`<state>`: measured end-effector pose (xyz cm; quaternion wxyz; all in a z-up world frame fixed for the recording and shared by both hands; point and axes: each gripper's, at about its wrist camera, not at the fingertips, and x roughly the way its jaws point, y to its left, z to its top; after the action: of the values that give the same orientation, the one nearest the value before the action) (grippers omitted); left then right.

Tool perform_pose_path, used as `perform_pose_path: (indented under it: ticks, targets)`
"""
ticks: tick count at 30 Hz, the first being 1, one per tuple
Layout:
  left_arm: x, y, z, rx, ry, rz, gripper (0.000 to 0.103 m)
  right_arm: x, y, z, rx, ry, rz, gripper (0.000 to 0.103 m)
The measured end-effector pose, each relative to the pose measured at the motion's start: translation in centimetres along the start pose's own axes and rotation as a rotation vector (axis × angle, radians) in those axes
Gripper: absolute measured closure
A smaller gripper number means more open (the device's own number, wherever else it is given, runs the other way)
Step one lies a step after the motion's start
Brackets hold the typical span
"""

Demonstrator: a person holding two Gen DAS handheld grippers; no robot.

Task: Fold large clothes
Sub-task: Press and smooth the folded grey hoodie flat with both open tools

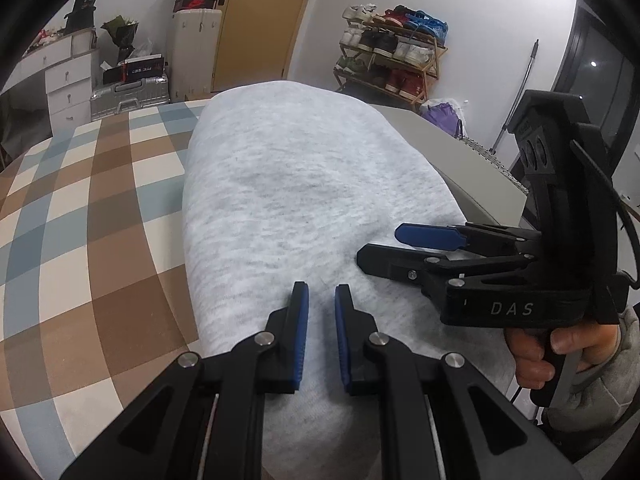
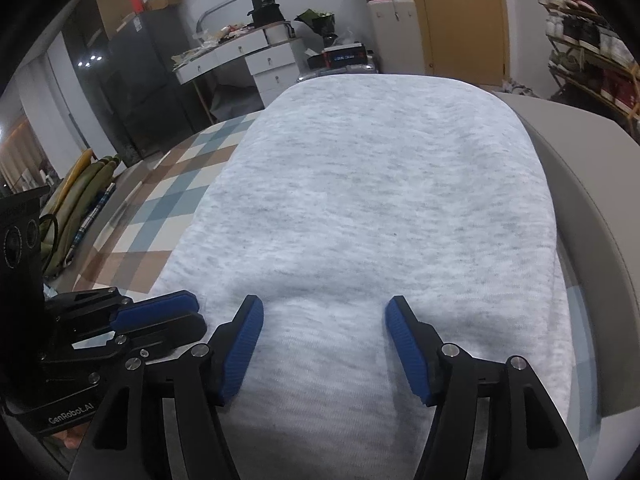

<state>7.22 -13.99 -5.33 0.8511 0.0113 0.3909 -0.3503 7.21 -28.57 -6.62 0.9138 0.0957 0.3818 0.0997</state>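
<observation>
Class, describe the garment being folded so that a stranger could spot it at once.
Find the bed with the checked sheet. On its right side lies the grey sweatshirt, folded into a long, smooth slab. It alone is plain heather grey, next to brown, blue and white squares.

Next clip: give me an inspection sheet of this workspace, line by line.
Surface: checked bedcover in brown, blue and cream.
Job's things: grey garment lying folded and flat.
Clutter: nothing seen on the bedcover.
Grippers: left gripper nearly shut, nothing between its pads; right gripper open over the garment's near edge.
Cables: black cable behind the right gripper.
Surroundings: shoe rack, white drawers, wooden door.
</observation>
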Motion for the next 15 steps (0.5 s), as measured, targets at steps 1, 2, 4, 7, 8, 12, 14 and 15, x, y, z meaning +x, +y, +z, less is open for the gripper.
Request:
perform_pose_path:
  ticks: [1, 2, 4, 7, 8, 12, 14, 15]
  targets:
    - [-0.1, 0.0, -0.1, -0.002, -0.003, 0.001, 0.095, -0.6, 0.3, 0.1, 0.005, 0.006, -0.011, 0.04]
    - [-0.2, 0.0, -0.2, -0.003, -0.006, 0.001, 0.095, -1.1, 0.7, 0.1, 0.005, 0.007, -0.009, 0.039]
    - [-0.2, 0.2, -0.2, -0.01, -0.011, -0.006, 0.095, -2.2, 1.6, -0.3, -0.024, -0.008, 0.021, 0.039]
    - [-0.3, 0.3, -0.3, -0.017, -0.012, -0.012, 0.095, -1.6, 2.1, -2.0, -0.067, -0.018, 0.013, 0.038]
    - [-0.5, 0.3, -0.2, -0.021, -0.008, -0.016, 0.095, -1.4, 1.9, -2.5, -0.077, -0.043, 0.022, 0.037]
    - [-3.0, -0.3, -0.7, 0.017, 0.005, -0.036, 0.094, -1.3, 0.9, -2.5, -0.063, -0.057, 0.059, 0.036]
    - [-4.0, -0.8, -1.5, 0.039, -0.002, -0.034, 0.094, -1.4, 1.1, -2.3, -0.064, -0.053, 0.051, 0.036]
    - [-4.2, -0.9, -1.7, 0.036, -0.003, -0.034, 0.094, -1.6, 1.2, -2.2, -0.064, -0.055, 0.04, 0.036]
